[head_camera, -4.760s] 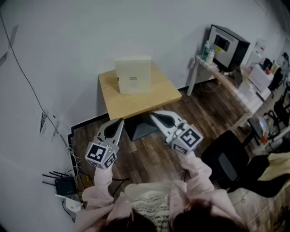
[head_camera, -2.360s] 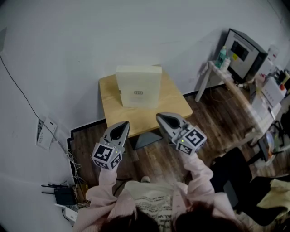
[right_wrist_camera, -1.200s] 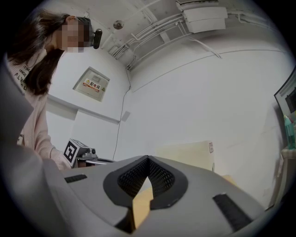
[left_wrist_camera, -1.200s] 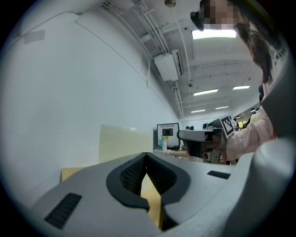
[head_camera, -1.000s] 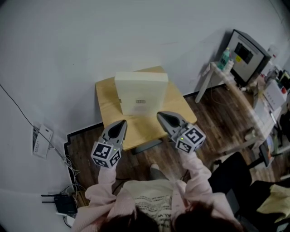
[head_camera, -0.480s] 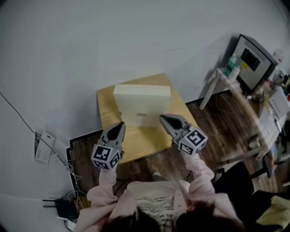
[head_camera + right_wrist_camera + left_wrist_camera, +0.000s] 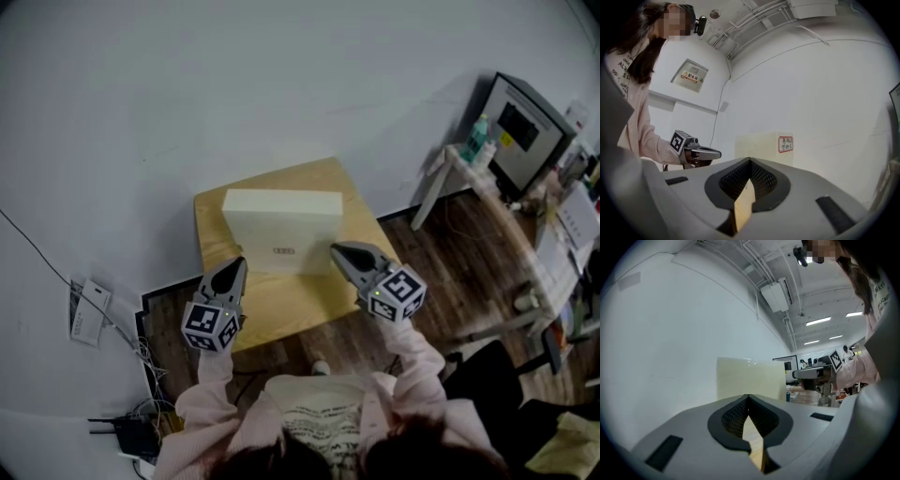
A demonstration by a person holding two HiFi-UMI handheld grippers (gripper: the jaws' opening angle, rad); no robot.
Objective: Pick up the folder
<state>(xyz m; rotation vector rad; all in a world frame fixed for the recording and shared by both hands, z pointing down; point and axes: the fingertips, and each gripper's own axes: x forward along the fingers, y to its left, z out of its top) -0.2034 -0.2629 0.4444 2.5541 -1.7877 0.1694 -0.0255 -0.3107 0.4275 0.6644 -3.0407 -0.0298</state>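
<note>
A: Looking down on the folder now. Standing upright on the tabletop, toward the wall side, with its small label facing back at the person. Not lifted, not gripped, not even touched.

B: So nothing done on the pick-up yet?

A: Nothing beyond lining up, judging from here. Left to do: closing the last gap, spreading the jaws, clamping on, then raising it clear of the tabletop.

B: And over to the left tool?

A: Pinched fully together, with nothing between the pads but a sliver of tabletop seen past them. Hanging over the near-left part of the tabletop, at about seven o'clock from the folder. Near it, but clearly apart.

B: Same story for the right tool?

A: Much the same. Clamped tight and empty, sitting at about four o'clock from the folder, just beside its lower right corner. Hard to call contact from above, but looks apart in the right gripper view, with the folder's labelled face dead ahead at twelve o'clock.

B: Needs opening wide before any grab, by the look of that thick spine.
</note>
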